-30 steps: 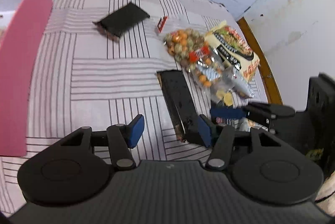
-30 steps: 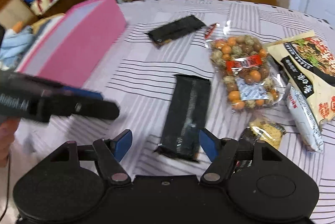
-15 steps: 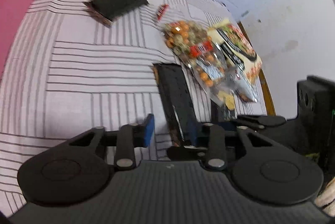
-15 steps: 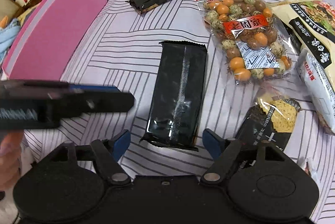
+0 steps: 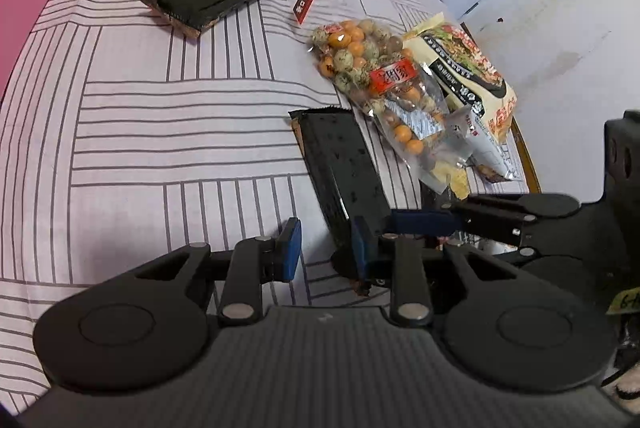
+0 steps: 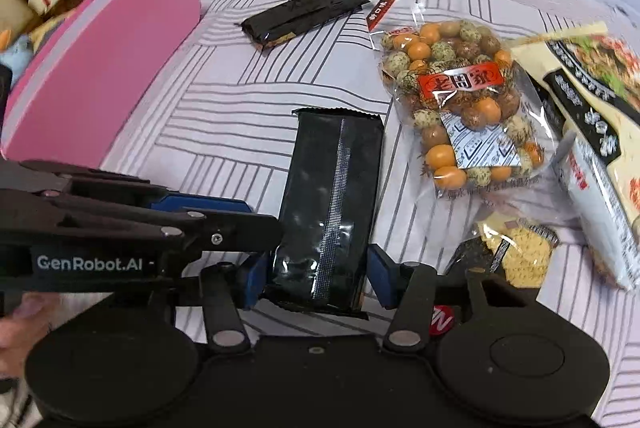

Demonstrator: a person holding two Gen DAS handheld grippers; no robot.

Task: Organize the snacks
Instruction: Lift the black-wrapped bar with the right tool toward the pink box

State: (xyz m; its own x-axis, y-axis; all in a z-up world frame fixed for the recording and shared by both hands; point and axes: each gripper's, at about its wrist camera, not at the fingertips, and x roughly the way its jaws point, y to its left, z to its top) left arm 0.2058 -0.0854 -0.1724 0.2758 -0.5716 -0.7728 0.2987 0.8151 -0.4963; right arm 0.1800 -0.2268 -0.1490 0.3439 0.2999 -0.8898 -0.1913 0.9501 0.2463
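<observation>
A long black snack pack point(image 6: 332, 196) lies on the striped cloth; it also shows in the left wrist view point(image 5: 340, 168). My right gripper point(image 6: 316, 278) has its blue pads against both sides of the pack's near end. My left gripper point(image 5: 326, 242) is open and empty just left of that same end; its right pad is at the pack's edge. A second black pack point(image 6: 306, 14) lies farther back. A clear bag of coated nuts point(image 6: 460, 96), a cream noodle bag point(image 6: 592, 88) and a small cracker pack point(image 6: 512, 248) lie at the right.
A pink box point(image 6: 100, 76) stands at the left on the cloth. A small red sachet point(image 6: 382, 10) lies beside the far black pack. The table's wooden edge point(image 5: 528, 164) and a white wall are at the right in the left wrist view.
My right gripper has moved forward and closed its pads around the near end of the black pack. My left gripper has narrowed and come in beside that same end.
</observation>
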